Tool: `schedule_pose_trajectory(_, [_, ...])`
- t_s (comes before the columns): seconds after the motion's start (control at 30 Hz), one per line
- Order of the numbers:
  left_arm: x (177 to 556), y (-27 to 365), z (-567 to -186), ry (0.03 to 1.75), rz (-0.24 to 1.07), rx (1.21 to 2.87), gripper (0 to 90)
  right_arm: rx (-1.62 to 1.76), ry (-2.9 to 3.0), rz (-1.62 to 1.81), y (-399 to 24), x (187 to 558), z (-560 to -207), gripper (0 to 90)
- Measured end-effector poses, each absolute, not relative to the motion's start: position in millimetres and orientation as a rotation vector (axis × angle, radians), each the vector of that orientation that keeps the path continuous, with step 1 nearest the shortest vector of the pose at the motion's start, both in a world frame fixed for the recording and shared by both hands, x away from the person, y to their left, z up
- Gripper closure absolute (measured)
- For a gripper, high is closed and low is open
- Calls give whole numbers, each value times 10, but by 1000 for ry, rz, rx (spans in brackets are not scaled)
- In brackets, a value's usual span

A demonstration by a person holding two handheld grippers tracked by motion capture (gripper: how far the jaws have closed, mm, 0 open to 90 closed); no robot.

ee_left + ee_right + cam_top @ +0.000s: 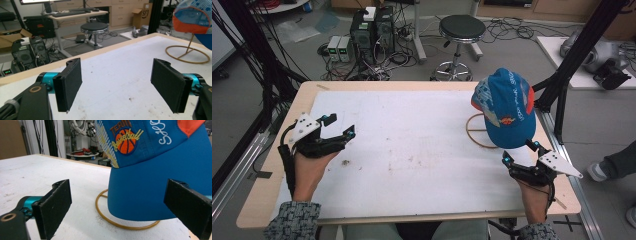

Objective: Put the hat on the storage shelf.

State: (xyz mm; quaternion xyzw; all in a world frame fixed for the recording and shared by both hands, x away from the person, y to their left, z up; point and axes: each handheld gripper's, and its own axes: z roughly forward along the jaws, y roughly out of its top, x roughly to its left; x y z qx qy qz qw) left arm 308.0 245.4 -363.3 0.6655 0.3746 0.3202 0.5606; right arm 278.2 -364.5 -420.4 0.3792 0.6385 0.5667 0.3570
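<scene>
A blue baseball cap (507,107) with an orange basketball logo rests on a thin gold wire stand (474,131) at the table's back right. My right gripper (519,151) is open just below the cap's brim. In the right gripper view the brim (150,170) hangs close ahead of the spread jaws of the right gripper (117,207), and neither pad touches it. The stand's ring (120,223) lies flat on the table. My left gripper (343,126) is open at the left side, low over the table, with nothing between the jaws. In the left gripper view, past the left gripper (118,82), the cap (192,17) and ring (187,53) stand far off.
A white sheet (412,150) covers most of the wooden table. Beyond the far edge stand a black stool (461,27) and computer towers (372,30) among cables. A black frame post (562,85) rises at the right, and a person's shoe (599,171) is on the floor there.
</scene>
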Motion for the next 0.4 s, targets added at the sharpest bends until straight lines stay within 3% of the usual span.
schedule_pose_trajectory(0.4, [2995,2596,-3794,939,775,1538,245,982,1648,1457,-3658,2781,-4205,68])
